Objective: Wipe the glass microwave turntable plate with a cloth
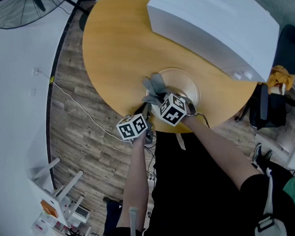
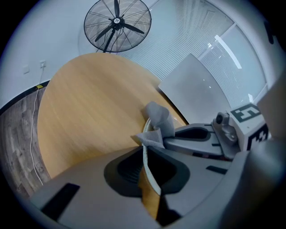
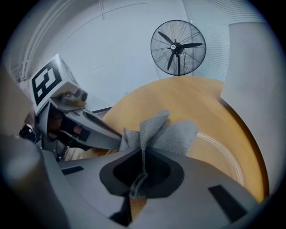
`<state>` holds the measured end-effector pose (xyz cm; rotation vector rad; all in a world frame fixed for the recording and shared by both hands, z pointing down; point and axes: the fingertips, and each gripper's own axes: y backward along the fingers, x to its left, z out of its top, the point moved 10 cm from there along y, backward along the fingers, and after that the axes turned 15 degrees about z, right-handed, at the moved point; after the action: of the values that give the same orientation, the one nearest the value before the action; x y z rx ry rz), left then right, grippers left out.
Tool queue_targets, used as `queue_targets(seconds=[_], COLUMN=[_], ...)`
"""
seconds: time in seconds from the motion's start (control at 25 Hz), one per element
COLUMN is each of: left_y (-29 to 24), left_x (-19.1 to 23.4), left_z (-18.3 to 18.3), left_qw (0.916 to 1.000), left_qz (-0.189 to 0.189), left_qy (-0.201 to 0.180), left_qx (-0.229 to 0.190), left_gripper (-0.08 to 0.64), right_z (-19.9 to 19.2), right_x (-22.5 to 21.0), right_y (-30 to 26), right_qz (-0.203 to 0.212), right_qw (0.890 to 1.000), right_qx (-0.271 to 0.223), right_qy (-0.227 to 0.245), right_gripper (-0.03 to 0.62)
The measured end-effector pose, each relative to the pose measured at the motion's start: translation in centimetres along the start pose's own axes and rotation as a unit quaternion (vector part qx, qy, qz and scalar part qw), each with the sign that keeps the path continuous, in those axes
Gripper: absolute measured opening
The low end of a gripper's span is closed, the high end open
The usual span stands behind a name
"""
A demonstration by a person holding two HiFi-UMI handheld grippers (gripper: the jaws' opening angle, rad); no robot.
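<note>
The glass turntable plate [image 1: 181, 84] lies near the front edge of the round wooden table [image 1: 114, 47]. My left gripper [image 1: 145, 111] is shut on the plate's near left rim, which shows as a thin pale edge [image 2: 150, 171] running between the jaws of the left gripper [image 2: 144, 146]. A crumpled grey cloth [image 1: 155, 89] sits over the plate's left side. My right gripper [image 1: 160, 98] is shut on it. In the right gripper view the cloth [image 3: 166, 132] fans out from the right gripper [image 3: 143, 154], with the plate's rim [image 3: 225, 154] beyond it to the right.
A white microwave [image 1: 209, 25] stands at the back right of the table. A floor fan [image 2: 117, 24] stands beyond the table's far edge. A cable [image 1: 80, 108] trails over the wooden floor on the left. A chair with a bag [image 1: 278, 78] is at the right.
</note>
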<state>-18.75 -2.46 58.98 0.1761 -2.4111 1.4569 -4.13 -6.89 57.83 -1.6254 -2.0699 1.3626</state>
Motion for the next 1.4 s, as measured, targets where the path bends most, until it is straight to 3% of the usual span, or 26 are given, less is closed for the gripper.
queue_targets(seconds=[0.2, 0.36, 0.72, 0.96, 1.16, 1.4], left_y=[0.0, 0.0, 0.1, 0.1, 0.1, 0.1], left_x=[-0.1, -0.1, 0.0, 0.0, -0.1, 0.0], left_z=[0.0, 0.0, 0.0, 0.0, 0.0, -0.1], left_qw=[1.0, 1.0, 1.0, 1.0, 1.0, 0.9999], left_qz=[0.004, 0.005, 0.004, 0.003, 0.004, 0.007], left_qy=[0.0, -0.001, 0.0, 0.001, 0.001, 0.002], left_qx=[0.0, 0.001, -0.001, -0.003, -0.004, -0.007], left_gripper=[0.028, 0.028, 0.029, 0.029, 0.029, 0.029], right_z=[-0.6, -1.0, -3.8, -4.6, -3.9, -2.9], right_x=[2.3, 1.1, -6.1, -5.7, -1.4, 4.2], right_y=[-1.0, 0.0, 6.4, 7.1, 4.2, -0.1], right_qz=[0.032, 0.006, -0.094, -0.138, -0.09, -0.002], right_qw=[0.998, 0.998, 0.995, 0.989, 0.995, 0.998], right_qx=[0.017, 0.017, -0.009, -0.024, -0.026, 0.02], right_qy=[0.047, 0.062, -0.009, -0.054, -0.046, 0.052], right_gripper=[0.025, 0.025, 0.025, 0.025, 0.025, 0.025])
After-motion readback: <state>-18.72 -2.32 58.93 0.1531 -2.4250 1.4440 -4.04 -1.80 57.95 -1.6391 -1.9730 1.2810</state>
